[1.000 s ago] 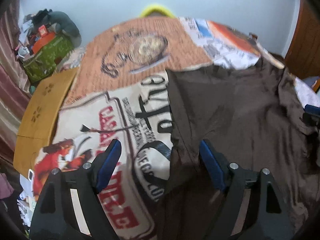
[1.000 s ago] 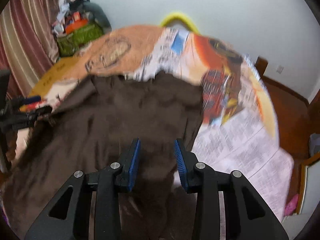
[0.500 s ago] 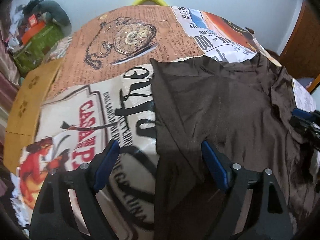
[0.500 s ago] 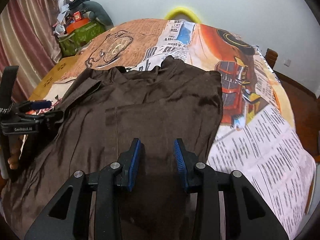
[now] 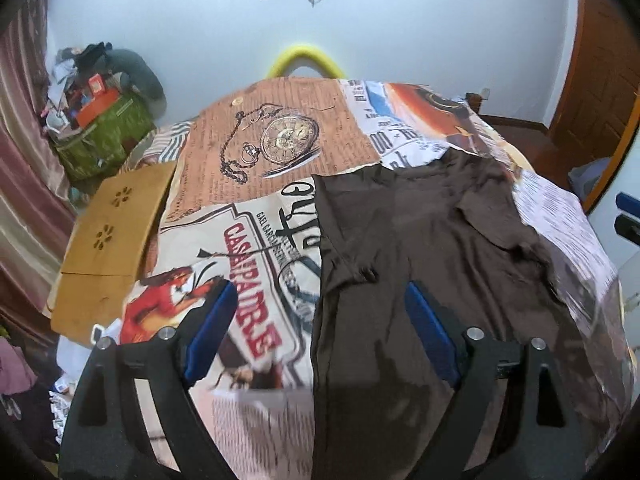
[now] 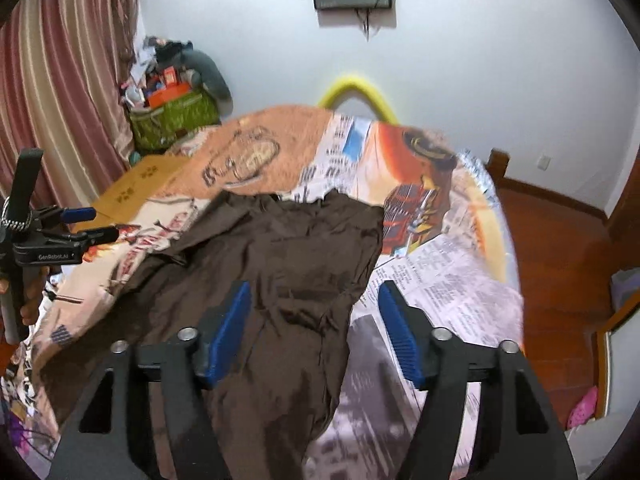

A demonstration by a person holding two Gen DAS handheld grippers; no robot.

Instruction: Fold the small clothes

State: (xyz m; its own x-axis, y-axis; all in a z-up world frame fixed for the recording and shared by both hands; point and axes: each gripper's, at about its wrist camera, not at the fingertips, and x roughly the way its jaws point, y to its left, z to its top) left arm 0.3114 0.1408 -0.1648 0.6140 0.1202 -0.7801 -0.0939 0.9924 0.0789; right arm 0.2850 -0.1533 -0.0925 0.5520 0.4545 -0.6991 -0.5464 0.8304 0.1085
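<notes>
A dark brown shirt lies spread on a table covered with a printed newspaper-style cloth. It also shows in the right wrist view, a little rumpled. My left gripper is open and empty, above the shirt's left edge. My right gripper is open and empty, above the shirt's right edge. The left gripper also shows at the left of the right wrist view, and part of the right one at the right edge of the left wrist view.
A wooden board lies at the table's left side. A yellow chair back stands behind the table. A green bag of clutter sits by the curtain. The wooden floor lies to the right.
My right gripper has opened wide from a narrow gap. Both grippers have pulled back and up from the shirt, which now lies looser on the cloth.
</notes>
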